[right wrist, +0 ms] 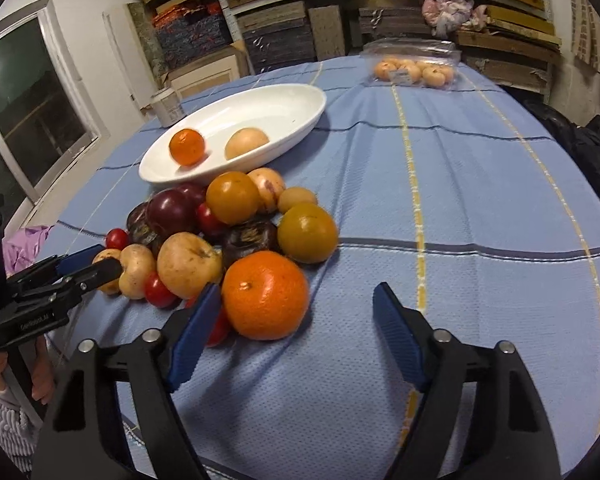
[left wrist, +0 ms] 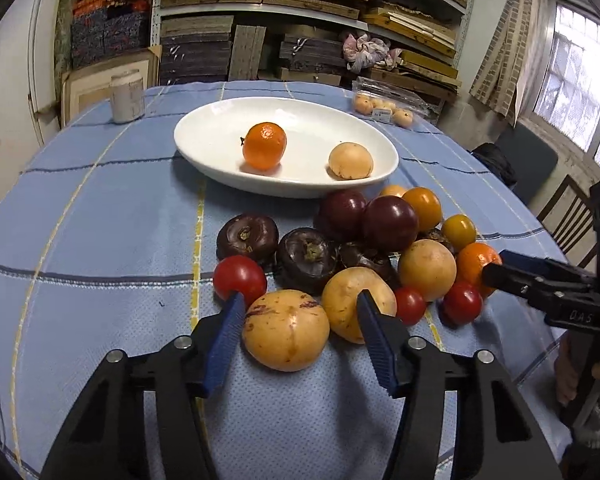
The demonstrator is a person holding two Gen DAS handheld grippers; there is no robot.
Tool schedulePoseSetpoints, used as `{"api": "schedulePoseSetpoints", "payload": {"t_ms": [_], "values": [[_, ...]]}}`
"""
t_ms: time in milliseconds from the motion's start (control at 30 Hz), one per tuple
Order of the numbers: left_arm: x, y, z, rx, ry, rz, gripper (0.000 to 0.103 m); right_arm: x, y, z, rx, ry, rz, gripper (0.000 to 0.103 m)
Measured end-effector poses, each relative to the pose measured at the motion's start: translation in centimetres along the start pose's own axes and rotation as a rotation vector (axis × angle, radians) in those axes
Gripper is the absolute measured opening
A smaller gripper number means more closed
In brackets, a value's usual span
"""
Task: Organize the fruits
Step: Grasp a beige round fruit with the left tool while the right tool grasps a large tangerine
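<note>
Left gripper (left wrist: 300,312) has its ribbed blue pads apart around a smooth tan fruit (left wrist: 286,330) at the near edge of the pile (left wrist: 380,240), not clearly pressing it. Right gripper (right wrist: 296,304) is wide open: its left pad sits right beside a dimpled, glossy tangerine (right wrist: 265,295), the other well clear. The shallow white oval dish (left wrist: 220,160) just behind the pile holds one tangerine and one tan fruit. Blue checked cloth (right wrist: 460,200) underneath, woven look.
</note>
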State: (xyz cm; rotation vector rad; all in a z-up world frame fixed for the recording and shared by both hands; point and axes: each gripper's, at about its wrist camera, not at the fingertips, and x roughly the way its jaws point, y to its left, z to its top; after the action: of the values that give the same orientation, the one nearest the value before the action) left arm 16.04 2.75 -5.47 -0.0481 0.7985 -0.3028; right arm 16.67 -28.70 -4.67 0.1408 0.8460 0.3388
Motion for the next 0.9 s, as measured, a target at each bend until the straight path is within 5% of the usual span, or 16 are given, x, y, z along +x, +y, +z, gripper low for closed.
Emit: {"api": "schedulePoseSetpoints", "payload": {"t_ms": [333, 533, 633, 900], "values": [[0.5, 2.0, -0.1, -0.095, 0.036, -0.033, 0.061, 1.1, -0.6, 0.2, 0.042, 0.039, 0.053, 0.073], [0.0, 1.0, -0.3, -0.031, 0.035, -0.018, 0.054, 1.0, -0.3, 0.2, 0.022, 0.035, 0.112, 0.048], [0.6, 2.1, -0.5, -0.071, 0.081, -0.042, 0.045, 1.0, -0.5, 0.2, 0.033, 0.039, 0.125, 0.048], [0.7, 2.2, -0.3, -0.069, 0.069, 0.006, 0.045, 1.2, -0.7, 0.3, 0.050, 0.040, 0.115, 0.048]]}}
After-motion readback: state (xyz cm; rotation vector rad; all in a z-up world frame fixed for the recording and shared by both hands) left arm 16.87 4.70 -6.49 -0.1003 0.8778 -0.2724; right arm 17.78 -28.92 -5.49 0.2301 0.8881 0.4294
